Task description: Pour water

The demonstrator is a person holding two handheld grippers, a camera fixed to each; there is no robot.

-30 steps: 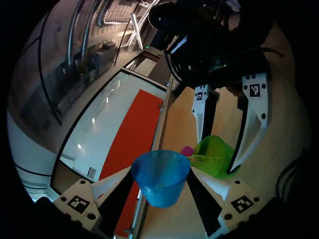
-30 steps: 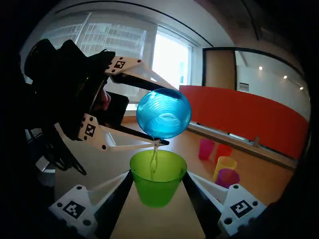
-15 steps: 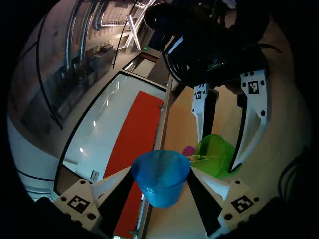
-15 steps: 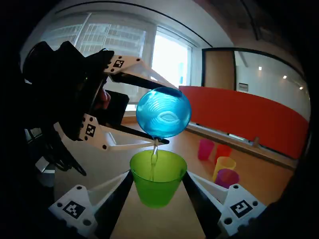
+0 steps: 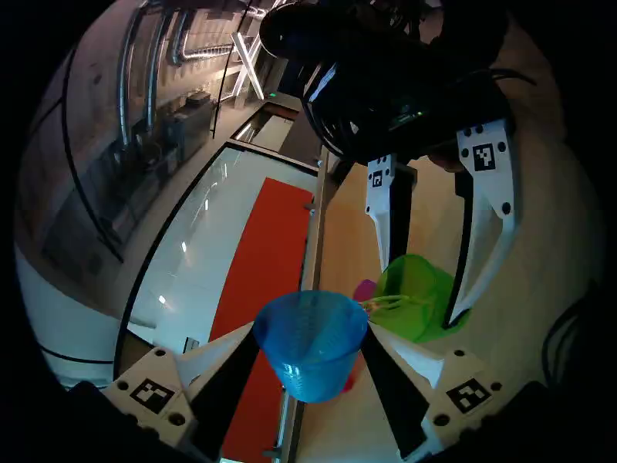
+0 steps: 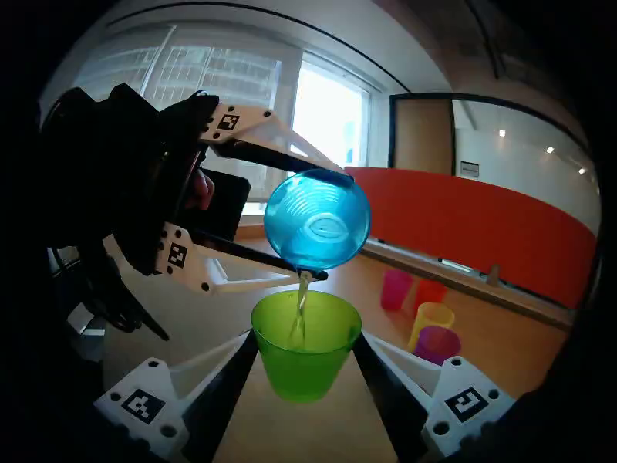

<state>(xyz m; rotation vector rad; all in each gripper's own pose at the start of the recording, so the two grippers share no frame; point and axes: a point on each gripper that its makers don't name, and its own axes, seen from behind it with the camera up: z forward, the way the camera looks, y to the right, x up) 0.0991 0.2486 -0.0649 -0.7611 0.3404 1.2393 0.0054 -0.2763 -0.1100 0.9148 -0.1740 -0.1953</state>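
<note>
Left tongs holding one blue cup tilted, pouring water into one green cup held by right tongs; four spare cups sitting on table

Close, opposed views sharing green cup

Just above right gripper & its green cup, tilted blue cup in left gripper blocks the way up. Fwd-right, small cups cluster on table; tabletop betw. them & tool is free.
</note>
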